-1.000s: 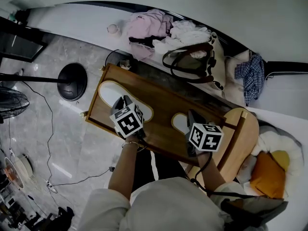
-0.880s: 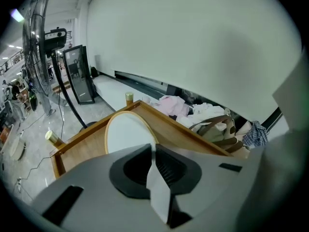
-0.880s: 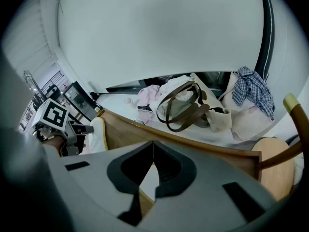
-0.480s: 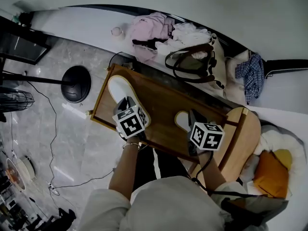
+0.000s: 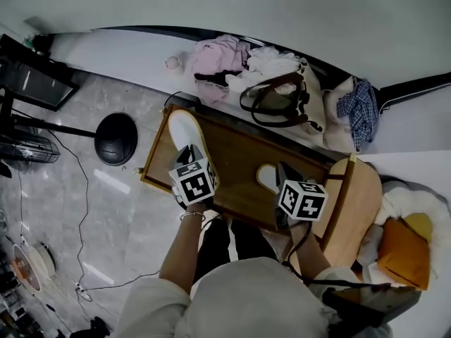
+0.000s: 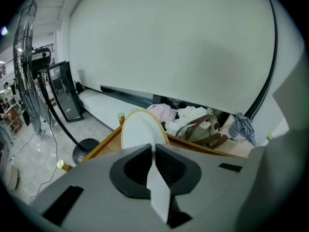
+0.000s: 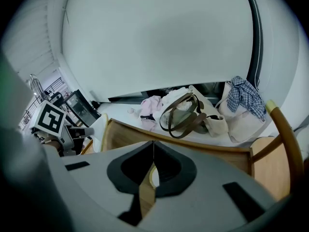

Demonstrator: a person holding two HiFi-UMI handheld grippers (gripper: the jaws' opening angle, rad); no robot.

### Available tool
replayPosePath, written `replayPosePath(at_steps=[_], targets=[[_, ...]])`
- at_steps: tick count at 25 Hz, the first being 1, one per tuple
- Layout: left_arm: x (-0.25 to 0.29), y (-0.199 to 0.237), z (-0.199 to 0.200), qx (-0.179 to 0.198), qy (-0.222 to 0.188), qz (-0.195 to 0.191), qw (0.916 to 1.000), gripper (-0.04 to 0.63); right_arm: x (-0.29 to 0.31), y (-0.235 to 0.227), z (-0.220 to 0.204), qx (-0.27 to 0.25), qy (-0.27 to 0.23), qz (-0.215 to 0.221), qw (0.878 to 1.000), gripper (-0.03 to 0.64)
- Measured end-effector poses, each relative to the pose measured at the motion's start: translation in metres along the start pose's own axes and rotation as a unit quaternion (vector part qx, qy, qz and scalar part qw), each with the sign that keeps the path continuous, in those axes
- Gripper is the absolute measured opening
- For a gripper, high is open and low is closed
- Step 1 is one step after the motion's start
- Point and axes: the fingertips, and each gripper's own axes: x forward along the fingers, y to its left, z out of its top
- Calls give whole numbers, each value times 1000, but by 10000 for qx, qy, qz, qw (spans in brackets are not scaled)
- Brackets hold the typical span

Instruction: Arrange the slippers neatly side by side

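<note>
From the head view I am looking down on a low wooden tray table (image 5: 239,153), a rectangle of brown grain with a raised rim, standing on pale marbled floor. The left gripper (image 5: 187,150) is reaching onto its left half, where the left slipper (image 5: 182,129), a smooth white oval edged in tan, is lying. The right gripper (image 5: 280,171) is sitting at the near right, with the rounded white end of the right slipper (image 5: 266,178) poking out beside it. Behind the tray a soft olive handbag (image 5: 278,94) with looping brown straps is slumping between a crumpled pink garment (image 5: 218,51) and a checked shirt (image 5: 358,108). In the left gripper view the ribbed black pads have just been closing and are pinching a thin white flap of the left slipper (image 6: 140,132), whose flat oval body is standing up beyond the left gripper (image 6: 154,146), above the tray's edge (image 6: 104,146). In the right gripper view the jaws of the right gripper (image 7: 153,146) are nearly touching, nipping the tan-rimmed curved edge of the right slipper (image 7: 153,177) over the tray (image 7: 203,146), with the handbag (image 7: 183,112) beyond.
</note>
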Motion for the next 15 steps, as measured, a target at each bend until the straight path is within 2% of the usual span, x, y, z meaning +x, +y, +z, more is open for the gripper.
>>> replayPosePath(at_steps=[9, 15], targets=[[-26, -11, 17, 683, -198, -248, 9972, 35, -26, 5, 5, 147, -364, -123, 9992, 34], [-45, -25, 20, 1174, -320, -452, 9915, 35, -45, 10, 7, 241, -621, -177, 9976, 34]])
